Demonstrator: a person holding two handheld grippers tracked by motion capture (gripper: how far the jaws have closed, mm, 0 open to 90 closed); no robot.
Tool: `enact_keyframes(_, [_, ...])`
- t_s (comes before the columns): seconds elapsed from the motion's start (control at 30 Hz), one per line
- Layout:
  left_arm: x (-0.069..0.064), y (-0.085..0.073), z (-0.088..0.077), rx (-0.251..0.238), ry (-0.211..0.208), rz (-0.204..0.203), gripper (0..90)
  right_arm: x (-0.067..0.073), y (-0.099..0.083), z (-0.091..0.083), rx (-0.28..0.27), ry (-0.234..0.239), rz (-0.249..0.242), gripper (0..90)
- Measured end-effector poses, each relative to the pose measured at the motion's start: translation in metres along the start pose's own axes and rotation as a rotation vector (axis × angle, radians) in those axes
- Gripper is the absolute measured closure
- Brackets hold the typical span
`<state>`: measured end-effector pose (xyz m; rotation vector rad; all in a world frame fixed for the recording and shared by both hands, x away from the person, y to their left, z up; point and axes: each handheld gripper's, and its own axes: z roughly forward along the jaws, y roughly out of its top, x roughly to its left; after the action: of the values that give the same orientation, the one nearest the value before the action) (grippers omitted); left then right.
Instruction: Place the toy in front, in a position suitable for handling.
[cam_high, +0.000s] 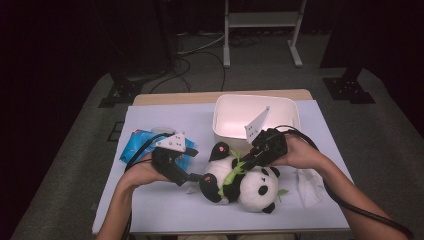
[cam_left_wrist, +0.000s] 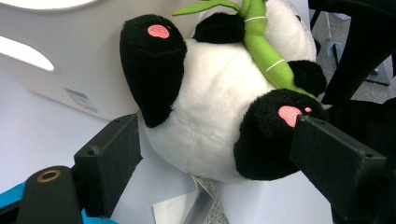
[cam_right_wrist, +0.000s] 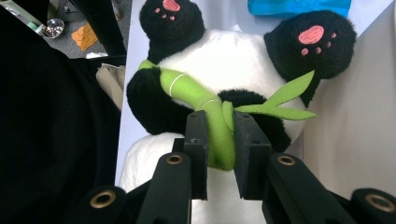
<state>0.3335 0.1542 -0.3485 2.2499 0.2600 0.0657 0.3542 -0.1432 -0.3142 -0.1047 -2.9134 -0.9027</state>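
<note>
I am pinching the plush panda's (cam_high: 245, 182) green felt bamboo stalk (cam_right_wrist: 219, 135) with my right gripper (cam_right_wrist: 219, 154) at centre frame, my left gripper (cam_left_wrist: 210, 154) gaping around its fuzzy rump, its sewn-in tag (cam_left_wrist: 208, 205) unreadable.

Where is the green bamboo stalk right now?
In the right gripper view, the bamboo lies across the panda's belly, pinched by the right gripper, beside the white bin.

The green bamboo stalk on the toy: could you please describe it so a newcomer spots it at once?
In front of the white bin a plush panda lies on the table. Across its chest runs the bamboo stalk, the right gripper shut on it; nothing else nearby is bright green.
</note>
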Motion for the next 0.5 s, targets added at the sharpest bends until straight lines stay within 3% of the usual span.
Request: enact_keyframes(0.5, [0.0034, -0.0035, -0.0031, -0.006, 0.019, -0.012, 15.5, 0.0037, 0.0036, -0.0088, -0.012, 0.007, -0.022, 77.3])
